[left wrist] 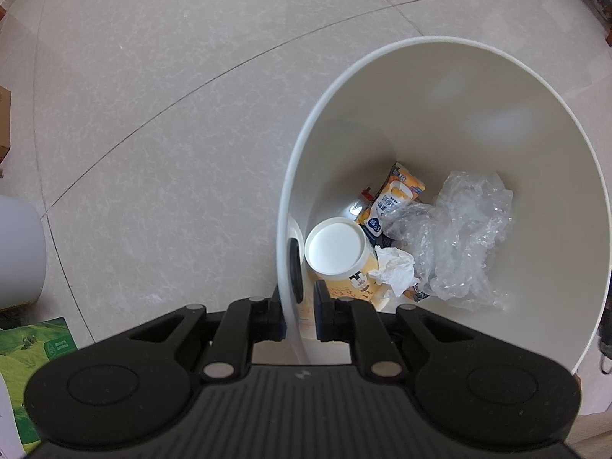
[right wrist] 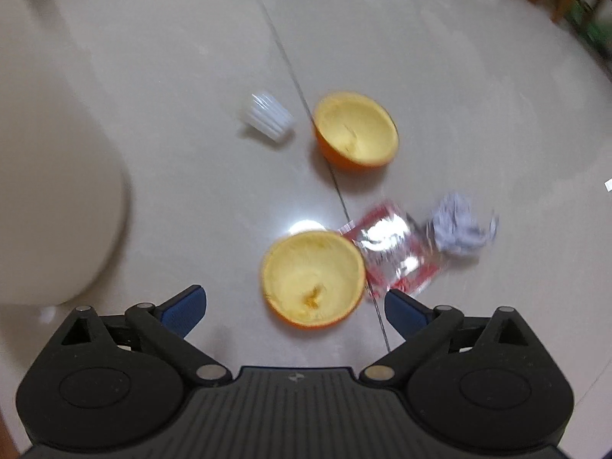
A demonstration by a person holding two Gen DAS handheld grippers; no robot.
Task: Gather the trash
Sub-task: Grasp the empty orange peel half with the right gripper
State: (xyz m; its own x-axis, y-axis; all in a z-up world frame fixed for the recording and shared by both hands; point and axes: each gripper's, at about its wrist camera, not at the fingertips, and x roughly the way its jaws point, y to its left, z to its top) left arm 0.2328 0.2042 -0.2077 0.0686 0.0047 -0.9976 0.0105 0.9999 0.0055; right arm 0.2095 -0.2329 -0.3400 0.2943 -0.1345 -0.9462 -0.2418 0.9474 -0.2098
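My left gripper [left wrist: 298, 306] points straight down and is shut on the wall of the white trash bin [left wrist: 554, 122]. Inside the bin lie a paper cup [left wrist: 334, 244], a crumpled tissue [left wrist: 396, 267], clear plastic film [left wrist: 463, 237] and an orange snack wrapper [left wrist: 394, 195]. In the right wrist view my right gripper [right wrist: 294, 302] stands wide open just above the nearer orange peel half [right wrist: 311, 275], its blue pads on either side without touching. On the floor beyond are a second peel half [right wrist: 355, 130], a white plastic cup [right wrist: 267, 116] on its side, a red-and-silver foil wrapper [right wrist: 394, 252] and a crumpled paper ball [right wrist: 459, 225].
Pale tiled floor [left wrist: 153, 114] surrounds everything. A large round off-white shape [right wrist: 57, 191] fills the left of the right wrist view. In the left wrist view a green carton [left wrist: 30, 355], a white container [left wrist: 19, 248] and a cardboard box [left wrist: 4, 122] sit at the left edge.
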